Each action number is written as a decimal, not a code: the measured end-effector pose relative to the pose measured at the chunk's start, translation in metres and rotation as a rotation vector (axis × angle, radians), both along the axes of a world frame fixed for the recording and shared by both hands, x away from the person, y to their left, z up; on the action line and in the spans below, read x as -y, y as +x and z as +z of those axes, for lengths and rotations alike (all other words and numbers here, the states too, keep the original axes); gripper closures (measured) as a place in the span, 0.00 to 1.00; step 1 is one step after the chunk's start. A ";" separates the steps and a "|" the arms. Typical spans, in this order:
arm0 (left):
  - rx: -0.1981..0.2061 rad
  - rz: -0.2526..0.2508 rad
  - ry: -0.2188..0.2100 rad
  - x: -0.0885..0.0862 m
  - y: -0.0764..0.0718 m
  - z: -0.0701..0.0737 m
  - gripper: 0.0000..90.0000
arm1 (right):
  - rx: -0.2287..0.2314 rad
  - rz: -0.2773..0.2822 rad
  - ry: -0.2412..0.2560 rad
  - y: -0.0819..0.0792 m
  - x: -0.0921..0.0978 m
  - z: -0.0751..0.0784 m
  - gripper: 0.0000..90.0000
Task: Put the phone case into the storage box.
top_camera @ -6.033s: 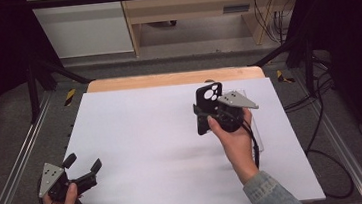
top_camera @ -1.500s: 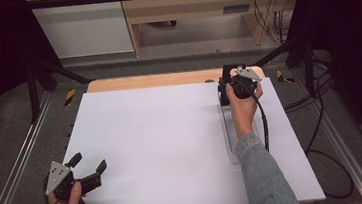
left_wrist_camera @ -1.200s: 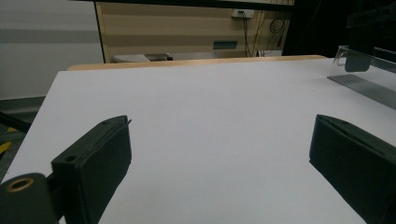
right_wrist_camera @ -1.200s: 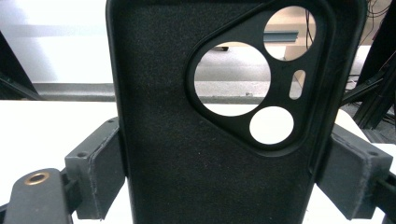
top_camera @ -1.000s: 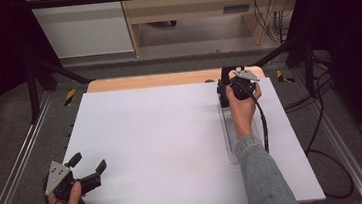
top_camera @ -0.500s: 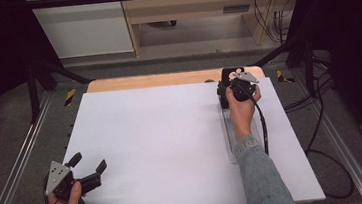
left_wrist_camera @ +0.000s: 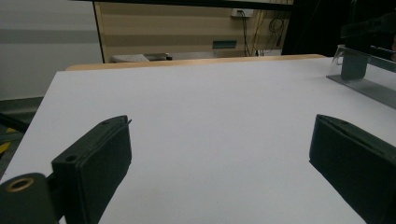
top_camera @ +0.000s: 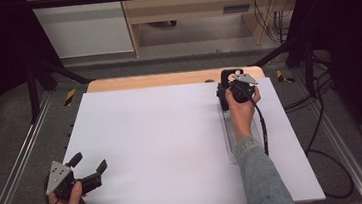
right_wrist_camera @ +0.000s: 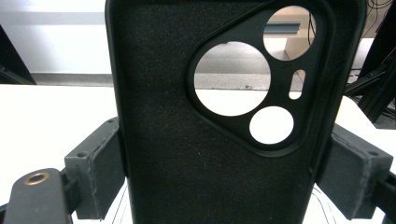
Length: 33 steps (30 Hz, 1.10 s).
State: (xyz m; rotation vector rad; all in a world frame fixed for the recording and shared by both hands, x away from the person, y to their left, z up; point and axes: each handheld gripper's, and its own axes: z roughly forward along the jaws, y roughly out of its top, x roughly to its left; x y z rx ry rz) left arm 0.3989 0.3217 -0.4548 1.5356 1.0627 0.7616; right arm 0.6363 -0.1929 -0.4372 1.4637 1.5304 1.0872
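White desk [top_camera: 173, 143], clear tray [top_camera: 229, 142] at right. Right gripper [top_camera: 235, 84] now shifted to far edge, jaws clamped on black phone case [right_wrist_camera: 219, 116]. Left gripper [top_camera: 88, 173] spread, idle, unmoved.

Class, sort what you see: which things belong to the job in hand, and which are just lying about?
In the job:
- black phone case, clamped by the right gripper
- clear stand under that forearm

Lying about:
- left gripper, fingers apart, idle
- yellow-and-black object beside the table
- cables on the floor
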 end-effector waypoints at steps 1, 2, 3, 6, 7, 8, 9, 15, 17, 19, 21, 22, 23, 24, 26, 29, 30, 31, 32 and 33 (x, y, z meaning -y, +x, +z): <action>0.001 -0.001 0.001 0.000 0.000 0.000 0.06 | 0.000 0.000 0.003 0.000 0.000 0.000 0.15; 0.001 -0.002 0.001 0.000 0.000 0.000 0.06 | 0.001 0.000 0.006 0.000 0.000 0.000 0.15; 0.002 -0.001 0.001 0.000 0.000 0.000 0.06 | 0.001 0.001 0.004 0.000 0.000 0.000 0.15; 0.002 0.000 0.000 0.000 0.000 0.000 0.06 | 0.002 0.001 0.003 0.000 0.000 0.000 0.15; 0.002 0.001 0.001 0.000 0.000 0.000 0.06 | 0.002 0.001 0.002 0.000 0.000 0.000 0.15; 0.001 0.000 0.001 -0.001 0.000 0.000 0.06 | 0.002 0.002 0.002 0.000 0.000 0.000 0.15; 0.001 0.000 0.000 -0.001 0.000 0.000 0.06 | 0.001 0.002 0.001 0.000 0.000 0.000 0.15; 0.001 -0.004 0.009 0.001 0.000 0.000 0.06 | 0.002 0.006 0.003 0.000 0.000 0.000 0.15; 0.001 -0.005 0.007 0.002 0.000 0.000 0.06 | 0.005 0.004 0.002 0.000 0.000 -0.001 0.15; 0.002 -0.004 0.008 0.002 0.000 0.000 0.06 | 0.008 0.003 0.001 -0.001 -0.001 -0.001 0.15; 0.002 -0.004 0.008 0.001 0.000 0.000 0.06 | 0.011 0.002 -0.004 -0.001 -0.001 -0.001 0.15; 0.002 -0.004 0.008 0.001 0.000 0.000 0.06 | 0.013 0.002 -0.007 -0.001 -0.001 -0.001 0.15; 0.002 -0.004 0.009 0.001 0.000 0.000 0.06 | 0.014 0.000 -0.009 -0.001 -0.002 -0.001 0.15; 0.003 -0.004 0.008 0.001 0.000 0.000 0.06 | 0.015 -0.002 -0.008 -0.001 -0.002 -0.001 0.15; 0.003 -0.003 0.009 0.001 0.000 0.000 0.06 | 0.017 -0.005 -0.006 0.000 -0.002 -0.001 0.15; 0.005 -0.001 0.012 0.001 0.000 0.001 0.06 | 0.018 -0.007 -0.015 0.000 -0.003 -0.001 0.15; 0.005 -0.001 0.013 0.001 0.000 0.001 0.06 | 0.017 -0.007 -0.017 0.000 -0.003 -0.001 0.15; 0.005 -0.001 0.013 0.001 0.000 0.001 0.06 | 0.016 -0.008 -0.021 0.000 -0.004 -0.001 0.15; 0.005 -0.001 0.012 0.001 0.000 0.001 0.06 | 0.016 -0.007 -0.023 0.000 -0.005 -0.002 0.15; 0.005 -0.001 0.011 0.001 0.000 0.001 0.06 | 0.017 -0.007 -0.028 0.000 -0.005 -0.002 0.15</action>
